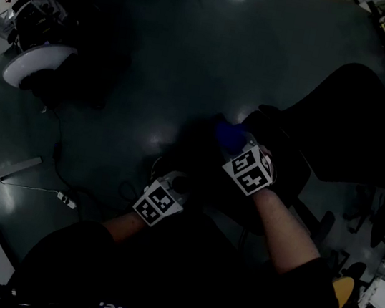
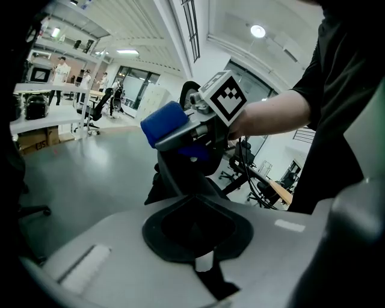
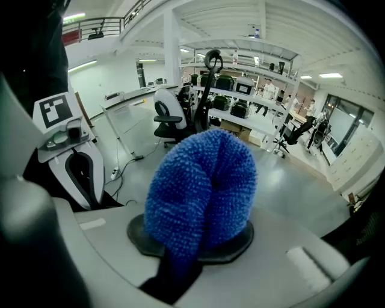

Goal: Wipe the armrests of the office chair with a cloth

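Cloth fills my right gripper view: a blue microfibre wad, folded over itself and clamped between the jaws of the right gripper, bulging out ahead of them. The left gripper view gives me the same wad from the side. It sits at the tip of that gripper, just above a black curved part of the office chair (the armrest, as far as I can judge; the head view is too dark to settle it). I cannot tell whether cloth and chair actually touch. The left gripper has its jaws drawn together with nothing between them. It hangs off to the left of the right one, near but apart, and points toward it. The chair's dark bulk lies out to the right of the right gripper. Beyond both tips is glossy grey floor. Farther ahead of the right gripper's jaws stand another office chair and shelving loaded with equipment.
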A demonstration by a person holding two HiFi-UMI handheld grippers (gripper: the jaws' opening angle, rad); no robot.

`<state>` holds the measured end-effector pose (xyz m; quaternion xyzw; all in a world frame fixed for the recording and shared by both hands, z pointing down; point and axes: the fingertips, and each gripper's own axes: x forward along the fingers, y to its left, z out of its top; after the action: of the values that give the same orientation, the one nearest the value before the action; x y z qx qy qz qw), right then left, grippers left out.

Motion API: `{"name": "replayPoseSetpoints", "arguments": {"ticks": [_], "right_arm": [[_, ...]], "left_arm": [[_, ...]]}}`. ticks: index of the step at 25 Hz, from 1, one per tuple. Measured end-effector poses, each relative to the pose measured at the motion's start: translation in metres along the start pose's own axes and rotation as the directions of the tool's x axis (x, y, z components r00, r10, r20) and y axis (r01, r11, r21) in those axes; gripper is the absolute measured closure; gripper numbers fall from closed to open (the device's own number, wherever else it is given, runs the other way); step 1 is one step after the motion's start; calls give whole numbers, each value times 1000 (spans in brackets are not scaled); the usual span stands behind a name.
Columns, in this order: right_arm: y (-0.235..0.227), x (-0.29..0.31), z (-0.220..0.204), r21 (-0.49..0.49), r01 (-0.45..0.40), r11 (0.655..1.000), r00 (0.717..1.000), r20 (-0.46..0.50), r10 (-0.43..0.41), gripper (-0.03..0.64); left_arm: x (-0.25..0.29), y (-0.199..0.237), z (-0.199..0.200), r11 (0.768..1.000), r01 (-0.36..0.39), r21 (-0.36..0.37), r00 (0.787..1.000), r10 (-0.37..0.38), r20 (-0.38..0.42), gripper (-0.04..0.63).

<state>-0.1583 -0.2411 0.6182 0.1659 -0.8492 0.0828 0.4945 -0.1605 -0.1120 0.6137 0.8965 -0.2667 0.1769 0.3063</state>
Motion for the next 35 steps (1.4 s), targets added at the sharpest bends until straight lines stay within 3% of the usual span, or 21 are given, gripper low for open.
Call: {"name": "replayPoseSetpoints", "arguments": {"ticks": [5, 13, 20, 25, 29, 35], "right_arm": [[39, 0, 4, 43, -70, 997, 997, 28, 69, 529], [82, -10, -4, 211, -174, 962, 983, 99, 156, 529], [114, -12, -7, 181, -219, 959, 975, 89, 206, 530], [122, -21, -12, 229, -262, 938, 964, 116, 241, 531], [96, -37, -11, 223, -232, 947, 968, 146, 203, 529], [-5, -56, -18, 241, -64, 968, 992, 125, 35, 529]], "left_arm": [[-2, 4, -1, 1000, -4, 8, 1000, 4, 5, 578], [-1, 0, -1, 1000, -14, 23, 1000, 14, 9, 578], [-3, 0, -5, 999, -32, 20, 999, 32, 15, 578], [-3, -4, -7, 999, -38, 20, 999, 38, 14, 578], [-6, -11, -6, 999, -27, 29, 1000, 27, 11, 578], [-4, -26, -17, 998, 8, 60, 999, -6, -31, 578]]}}
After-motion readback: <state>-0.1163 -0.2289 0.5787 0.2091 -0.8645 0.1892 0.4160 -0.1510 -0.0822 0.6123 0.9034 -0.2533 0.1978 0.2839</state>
